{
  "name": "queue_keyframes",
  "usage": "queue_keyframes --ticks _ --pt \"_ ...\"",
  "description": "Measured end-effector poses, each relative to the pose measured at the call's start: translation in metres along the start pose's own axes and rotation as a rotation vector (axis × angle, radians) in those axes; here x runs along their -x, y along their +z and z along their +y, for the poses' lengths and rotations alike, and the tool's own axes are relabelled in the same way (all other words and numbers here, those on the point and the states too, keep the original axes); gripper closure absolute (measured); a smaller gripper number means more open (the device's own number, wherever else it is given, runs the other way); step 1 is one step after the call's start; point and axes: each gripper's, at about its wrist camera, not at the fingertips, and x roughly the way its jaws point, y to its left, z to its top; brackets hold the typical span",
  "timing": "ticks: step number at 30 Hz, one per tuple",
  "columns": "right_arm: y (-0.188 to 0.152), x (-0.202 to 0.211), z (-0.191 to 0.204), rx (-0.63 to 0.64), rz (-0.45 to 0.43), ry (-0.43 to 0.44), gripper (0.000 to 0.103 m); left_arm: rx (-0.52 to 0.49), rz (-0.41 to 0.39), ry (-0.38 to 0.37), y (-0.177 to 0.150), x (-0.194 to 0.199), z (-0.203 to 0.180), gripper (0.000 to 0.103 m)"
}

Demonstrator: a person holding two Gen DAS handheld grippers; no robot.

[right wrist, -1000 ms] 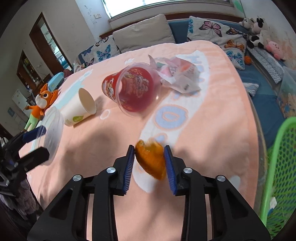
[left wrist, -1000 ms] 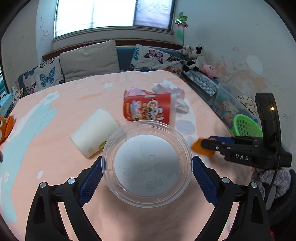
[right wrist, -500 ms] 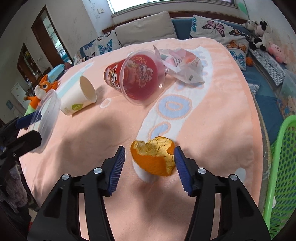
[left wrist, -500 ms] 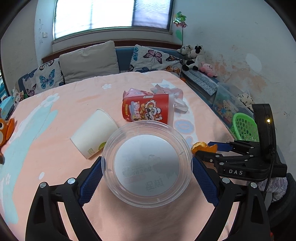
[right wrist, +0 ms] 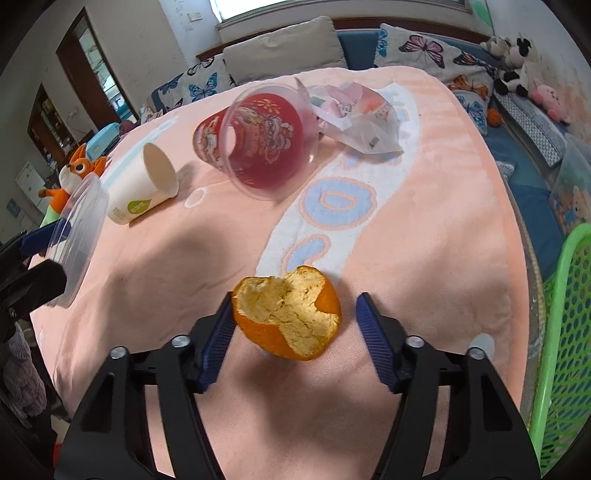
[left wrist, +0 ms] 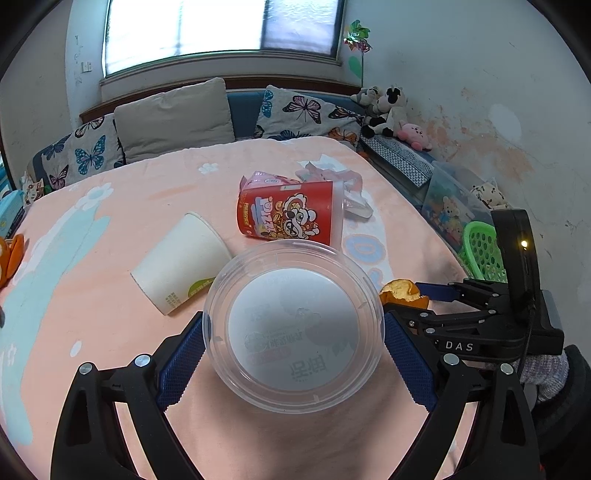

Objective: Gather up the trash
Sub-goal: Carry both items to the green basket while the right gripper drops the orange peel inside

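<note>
Left wrist view: low over the near edge of the bed, facing the window wall, close. Right wrist view: same edge, further right, angled left toward the doorway. Shared: red cup, paper cup, butterfly pillows.

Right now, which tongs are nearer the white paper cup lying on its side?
Left. The left tongs sit just beside the white paper cup; the right tongs are farther off.
</note>
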Motion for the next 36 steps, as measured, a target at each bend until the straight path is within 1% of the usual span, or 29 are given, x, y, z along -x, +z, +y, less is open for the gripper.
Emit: queue_keyframes --ticks 2,4,5,7,11,14,18,20,24,26,30,33,36 --pt "-0.001 0.003 0.003 0.013 -0.009 -0.01 0.057 0.001 -0.001 0.001 0.0 0.001 -0.001 0.013" --pt "-0.002 0.008 0.004 0.015 -0.021 -0.008 0.063 0.0 -0.002 -0.001 0.0 0.001 -0.001 0.013" --pt "-0.003 0.011 0.003 0.01 -0.023 -0.002 0.065 -0.001 -0.003 -0.002 0.0 0.002 -0.002 0.013" --pt "-0.005 0.019 0.001 0.004 -0.035 0.0 0.068 -0.006 -0.005 -0.006 0.002 0.002 -0.005 0.013" --pt "-0.012 0.042 -0.008 -0.015 -0.067 -0.013 0.069 -0.021 -0.012 -0.026 0.006 0.002 -0.018 0.013" --pt "-0.018 0.063 -0.019 -0.034 -0.098 -0.031 0.069 -0.042 -0.011 -0.055 0.011 -0.001 -0.036 0.013" --pt "-0.028 0.097 -0.048 -0.082 -0.14 -0.085 0.069 -0.071 -0.008 -0.091 0.019 -0.005 -0.062 0.013" --pt "-0.034 0.113 -0.069 -0.11 -0.154 -0.129 0.068 -0.088 -0.004 -0.119 0.023 -0.009 -0.079 0.013" --pt "-0.048 0.141 -0.116 -0.188 -0.165 -0.203 0.068 -0.128 -0.003 -0.153 0.029 -0.016 -0.113 0.013" --pt "-0.055 0.153 -0.142 -0.215 -0.169 -0.26 0.068 -0.143 0.0 -0.168 0.033 -0.019 -0.128 0.013" --pt "-0.067 0.163 -0.183 -0.273 -0.163 -0.325 0.066 -0.182 0.005 -0.189 0.039 -0.026 -0.162 0.013" --pt "-0.072 0.165 -0.207 -0.312 -0.168 -0.349 0.066 -0.21 0.007 -0.201 0.044 -0.031 -0.185 0.013" --pt "-0.076 0.167 -0.226 -0.347 -0.177 -0.362 0.06 -0.233 0.016 -0.206 0.047 -0.038 -0.205 0.013"
